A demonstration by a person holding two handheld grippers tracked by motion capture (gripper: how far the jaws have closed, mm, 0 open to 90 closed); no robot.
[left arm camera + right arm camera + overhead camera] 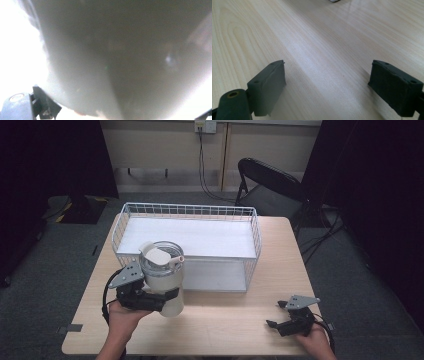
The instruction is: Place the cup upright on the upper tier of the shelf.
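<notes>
Jug (162, 280), white with a lid and a short spout, is what we see clamped in the left gripper (150, 297) in the high view. It stands upright or nearly so over the near left part of the table (240, 325), just in front of the wire basket (187, 211); whether its base touches the wood we cannot tell. The lid's flap is tipped up on the far left side, and the spout points right. Our left hand (122, 320) holds the gripper from below, with the grey plate beside the jug's top. The basket sits at the middle of the table, with a white floor inside. Our right gripper (280, 315) rests low at the near right corner, well apart from the jug, jaws spread and nothing between them. A black chair (270, 185) stands beyond the table.

From the left gripper view we get the jug (120, 57) pressed right up to the lens, a blurred grey-white wall, with one black jaw showing at the lower left.

From the right gripper view we look along two black jaws held wide, with bare pale wood (324, 50) between and beyond them; the right gripper (327, 82) grips nothing.
</notes>
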